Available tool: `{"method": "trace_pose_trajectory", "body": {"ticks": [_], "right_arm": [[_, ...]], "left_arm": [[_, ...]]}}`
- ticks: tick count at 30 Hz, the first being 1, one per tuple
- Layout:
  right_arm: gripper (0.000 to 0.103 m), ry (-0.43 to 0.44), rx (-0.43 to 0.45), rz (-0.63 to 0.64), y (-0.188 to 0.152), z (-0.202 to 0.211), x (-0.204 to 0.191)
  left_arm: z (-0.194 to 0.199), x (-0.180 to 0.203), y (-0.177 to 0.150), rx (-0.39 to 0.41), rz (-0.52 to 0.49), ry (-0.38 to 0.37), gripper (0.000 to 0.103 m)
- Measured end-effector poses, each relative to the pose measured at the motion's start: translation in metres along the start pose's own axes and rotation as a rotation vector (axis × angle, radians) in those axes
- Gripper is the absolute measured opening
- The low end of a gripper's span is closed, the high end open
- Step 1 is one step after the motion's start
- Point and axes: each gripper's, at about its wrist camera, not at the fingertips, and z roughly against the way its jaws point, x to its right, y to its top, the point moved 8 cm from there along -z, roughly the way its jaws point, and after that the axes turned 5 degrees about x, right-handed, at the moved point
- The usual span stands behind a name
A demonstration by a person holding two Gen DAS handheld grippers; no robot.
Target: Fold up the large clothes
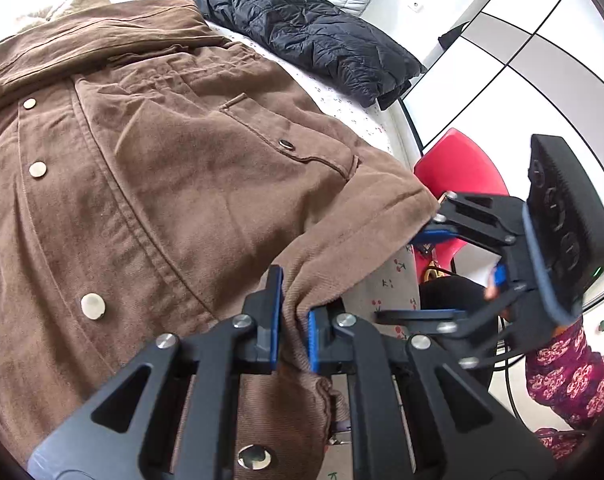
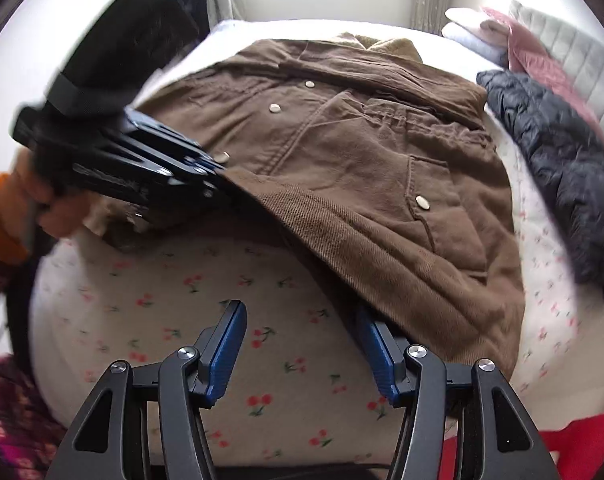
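two grippers work a brown jacket (image 1: 174, 168) spread on the cherry-print bed (image 2: 150, 304): the left gripper (image 1: 292, 320) has its fingers clamped on the hem, the right gripper (image 2: 302, 344) hovers beside it, fingers apart

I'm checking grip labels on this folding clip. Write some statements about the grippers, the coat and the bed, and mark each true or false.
1. The left gripper is shut on the brown coat. True.
2. The right gripper pinches the coat. False: its jaws stand open over the sheet.
3. A black puffer jacket lies beside the coat. True.
4. The sheet is plain white. False: it has a cherry print.
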Motion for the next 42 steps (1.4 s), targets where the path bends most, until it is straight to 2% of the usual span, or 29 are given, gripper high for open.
{"method": "trace_pose_trajectory", "body": {"ticks": [3, 4, 5, 6, 7, 8, 10, 12, 14, 17, 20, 21, 23, 25, 26, 27, 28, 29, 30, 34, 37, 38, 39, 40, 42], "right_arm": [[0.058, -0.091, -0.059, 0.093, 0.007, -0.027, 0.000], [0.054, -0.119, -0.070, 0.114, 0.009, -0.034, 0.002], [0.044, -0.149, -0.073, 0.137, 0.012, -0.038, 0.005], [0.013, -0.159, -0.079, 0.150, 0.014, -0.042, 0.006], [0.007, -0.143, -0.072, 0.151, 0.016, -0.042, 0.006], [0.005, -0.151, -0.059, 0.196, 0.015, -0.036, 0.003], [0.004, -0.162, -0.070, 0.316, 0.006, -0.021, -0.009], [0.003, -0.134, -0.106, 0.366, -0.009, -0.006, -0.015], [0.001, -0.116, -0.189, 0.373, -0.030, -0.004, -0.007], [0.000, -0.111, -0.320, 0.369, -0.067, -0.008, 0.004], [0.001, -0.064, -0.321, 0.218, -0.083, 0.013, 0.022], [0.001, -0.050, -0.300, 0.163, -0.083, 0.021, 0.029], [0.007, -0.040, -0.233, 0.043, -0.079, 0.043, 0.048], [0.025, -0.033, -0.144, -0.063, -0.073, 0.062, 0.069], [0.037, -0.025, -0.100, -0.124, -0.071, 0.069, 0.081], [0.044, -0.023, -0.061, -0.189, -0.068, 0.075, 0.093], [0.058, -0.027, -0.028, -0.255, -0.065, 0.079, 0.109], [0.063, -0.026, 0.005, -0.335, -0.065, 0.081, 0.126], [0.063, -0.016, 0.020, -0.398, -0.064, 0.081, 0.136], [0.063, 0.134, 0.046, -0.720, -0.072, 0.054, 0.175], [0.062, 0.248, 0.012, -0.860, -0.083, 0.023, 0.171], [0.058, 0.299, -0.015, -0.882, -0.086, 0.012, 0.162], [0.027, 0.331, -0.036, -0.886, -0.085, 0.005, 0.157], [0.012, 0.326, -0.033, -0.870, -0.083, 0.004, 0.154], [0.011, 0.289, 0.041, -0.838, -0.073, 0.020, 0.161]], "left_arm": [[0.003, 0.000, 0.001, -0.004, 0.012, -0.024, 0.013], [0.005, -0.001, 0.002, 0.004, 0.023, -0.032, 0.014], [0.009, -0.001, 0.004, 0.016, 0.039, -0.052, 0.014], [0.014, -0.001, 0.006, 0.031, 0.054, -0.074, 0.015], [0.020, -0.001, 0.008, 0.044, 0.069, -0.089, 0.016], [0.024, -0.001, 0.009, 0.051, 0.071, -0.094, 0.016], [0.029, 0.000, 0.010, 0.058, 0.042, -0.079, 0.027], [0.027, 0.001, 0.011, 0.053, 0.002, -0.051, 0.030], [0.018, 0.001, 0.011, 0.032, -0.014, -0.043, 0.030], [0.009, 0.006, 0.006, -0.011, -0.007, -0.108, 0.030], [0.002, 0.022, -0.015, -0.120, -0.094, -0.170, 0.036], [-0.001, 0.026, -0.025, -0.173, -0.144, -0.162, 0.041], [-0.003, 0.029, -0.043, -0.245, -0.238, -0.120, 0.041], [0.006, 0.033, -0.045, -0.241, -0.277, -0.125, 0.041], [0.011, 0.034, -0.042, -0.235, -0.266, -0.151, 0.041], [0.018, 0.035, -0.036, -0.214, -0.247, -0.177, 0.042], [0.024, 0.034, -0.027, -0.182, -0.232, -0.189, 0.045], [0.028, 0.032, -0.019, -0.152, -0.221, -0.191, 0.047], [0.031, 0.029, -0.010, -0.124, -0.207, -0.183, 0.049], [0.022, 0.017, 0.017, -0.063, -0.126, -0.167, 0.049], [0.000, 0.011, 0.033, -0.045, -0.115, -0.086, 0.049], [-0.009, 0.014, 0.031, -0.048, -0.118, -0.070, 0.049], [-0.017, 0.015, 0.034, -0.049, -0.121, -0.058, 0.049], [-0.025, 0.017, 0.036, -0.048, -0.125, -0.049, 0.049], [-0.036, 0.019, 0.037, -0.042, -0.128, -0.068, 0.049]]}}
